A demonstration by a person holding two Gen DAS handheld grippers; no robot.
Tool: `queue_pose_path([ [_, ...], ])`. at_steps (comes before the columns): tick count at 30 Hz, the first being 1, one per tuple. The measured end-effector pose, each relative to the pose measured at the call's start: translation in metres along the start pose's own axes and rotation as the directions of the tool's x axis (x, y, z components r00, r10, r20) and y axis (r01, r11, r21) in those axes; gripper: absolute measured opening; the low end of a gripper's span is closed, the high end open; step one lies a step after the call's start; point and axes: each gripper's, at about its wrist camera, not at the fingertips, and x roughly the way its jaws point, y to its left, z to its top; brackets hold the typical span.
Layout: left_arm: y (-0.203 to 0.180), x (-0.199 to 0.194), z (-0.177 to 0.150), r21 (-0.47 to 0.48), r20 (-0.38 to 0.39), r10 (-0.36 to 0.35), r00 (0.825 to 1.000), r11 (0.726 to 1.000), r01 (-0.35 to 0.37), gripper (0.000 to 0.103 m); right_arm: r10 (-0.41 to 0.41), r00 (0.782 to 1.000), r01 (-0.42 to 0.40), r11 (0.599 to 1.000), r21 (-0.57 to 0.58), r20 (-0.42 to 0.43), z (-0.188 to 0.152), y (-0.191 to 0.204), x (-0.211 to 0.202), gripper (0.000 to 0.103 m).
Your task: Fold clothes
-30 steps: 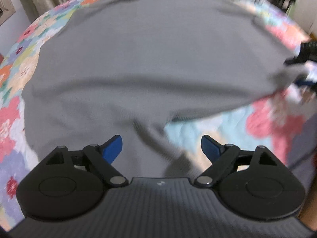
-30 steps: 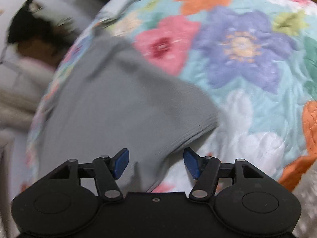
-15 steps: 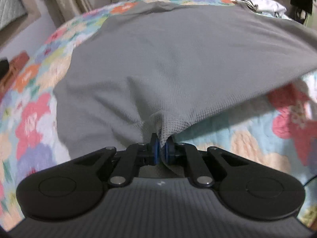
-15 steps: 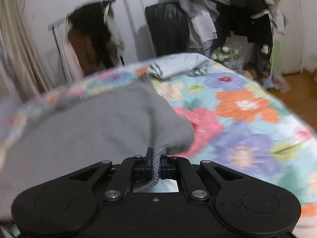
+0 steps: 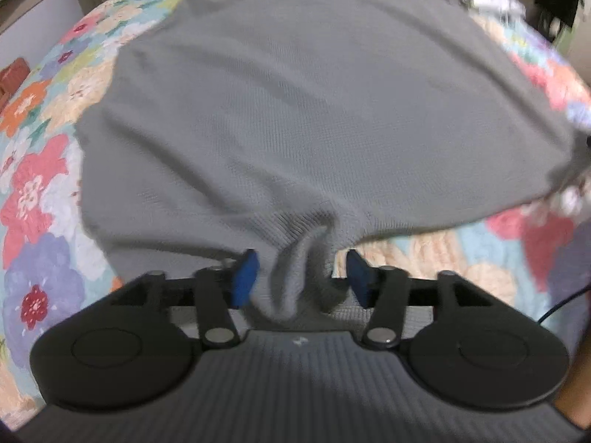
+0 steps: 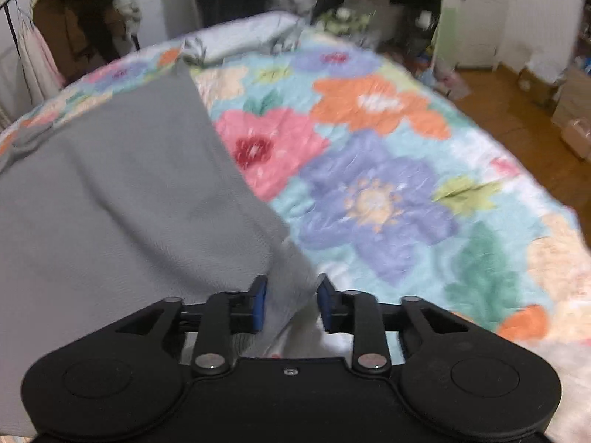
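A grey knit garment lies spread on a floral quilt. My left gripper is open, its blue pads apart on either side of a bunched corner of the cloth. In the right wrist view the garment fills the left half. My right gripper is open, and the garment's near right corner lies loose between its blue pads.
The floral quilt stretches to the right of the garment. A pale sheet is bunched at the bed's far end. Hanging clothes and a wooden floor with boxes lie beyond the bed.
Both grippers were shut on the garment's corners half a second ago and have opened, letting go of the cloth. The garment has dropped lower onto the quilt.
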Motion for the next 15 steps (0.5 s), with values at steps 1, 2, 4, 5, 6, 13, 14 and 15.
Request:
queue_pose_path([
  [1,0.01,-0.01,0.0,-0.035,0.018,-0.004,1.0,0.999,0.004,0.069,0.042,0.996,-0.042,0.999,-0.002,0.077,-0.004,0.001,-0.02,0.052],
  [2,0.02,-0.019,-0.001,-0.07,0.038,-0.004,0.999,0.997,0.006,0.081,0.122,0.988,-0.118,0.992,-0.044,0.096,-0.009,0.008,-0.031,0.057],
  [4,0.045,-0.03,0.001,-0.13,0.063,-0.001,0.998,0.991,0.009,0.089,0.3,0.95,-0.286,0.947,-0.148,0.084,-0.019,0.026,-0.048,0.063],
  [5,0.059,-0.03,0.002,-0.161,0.059,-0.004,0.998,0.987,0.014,0.089,0.385,0.92,-0.365,0.909,-0.199,0.071,-0.025,0.035,-0.056,0.063],
  [6,0.074,-0.027,0.006,-0.192,0.048,-0.012,0.999,0.981,0.021,0.09,0.466,0.883,-0.441,0.863,-0.248,0.053,-0.03,0.043,-0.065,0.063],
  [13,0.146,0.028,0.026,-0.327,-0.101,-0.065,0.993,0.944,0.028,0.083,0.724,0.509,-0.861,0.43,-0.273,-0.466,-0.099,0.147,-0.041,0.063],
  [14,0.149,0.035,0.025,-0.332,-0.111,-0.066,0.992,0.943,0.025,0.083,0.694,0.49,-0.871,0.402,-0.281,-0.527,-0.11,0.163,-0.038,0.062],
  [15,0.152,0.043,0.024,-0.349,-0.118,-0.071,0.991,0.937,0.025,0.083,0.673,0.501,-0.865,0.399,-0.304,-0.544,-0.119,0.172,-0.035,0.062],
])
